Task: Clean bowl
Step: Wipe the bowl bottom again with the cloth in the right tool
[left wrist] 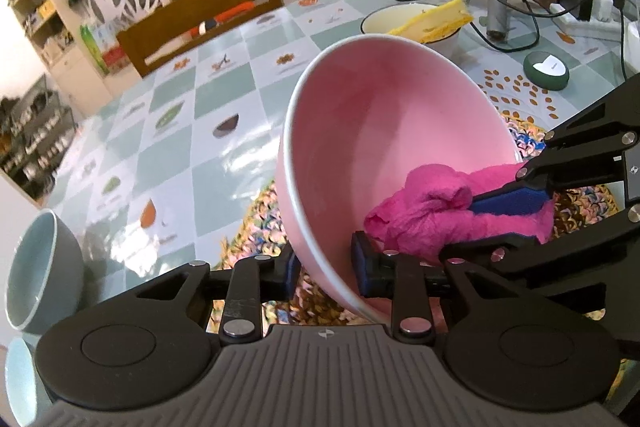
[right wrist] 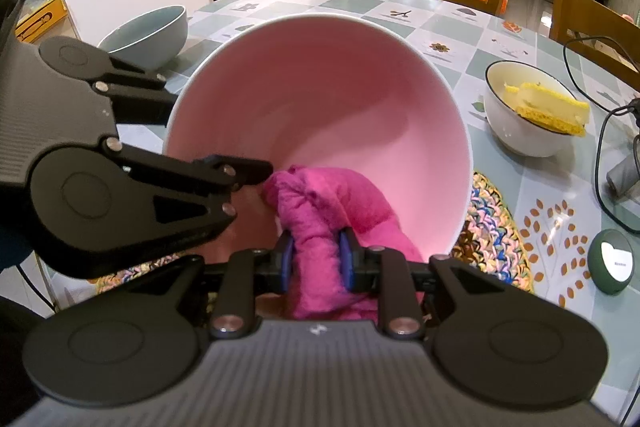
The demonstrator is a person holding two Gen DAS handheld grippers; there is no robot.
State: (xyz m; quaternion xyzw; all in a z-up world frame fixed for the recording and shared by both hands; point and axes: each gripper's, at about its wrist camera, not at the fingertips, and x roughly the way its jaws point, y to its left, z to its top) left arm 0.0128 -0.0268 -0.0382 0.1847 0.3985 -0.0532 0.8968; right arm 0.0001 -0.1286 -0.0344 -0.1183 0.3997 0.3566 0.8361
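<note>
- Two grippers are engaged at one pink bowl (left wrist: 384,147), which is held tilted above a woven mat (right wrist: 488,211) on the worktop (left wrist: 168,155).
- The bowl's rim is pinched by the left gripper (left wrist: 326,273) jaws.
- A magenta cloth (right wrist: 328,211) is clamped by the right gripper (right wrist: 316,259) jaws inside the bowl.

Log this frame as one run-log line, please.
left gripper: shut on pink bowl rim, bowl tilted | right gripper: shut on magenta cloth, cloth inside bowl | stage: wiping
</note>
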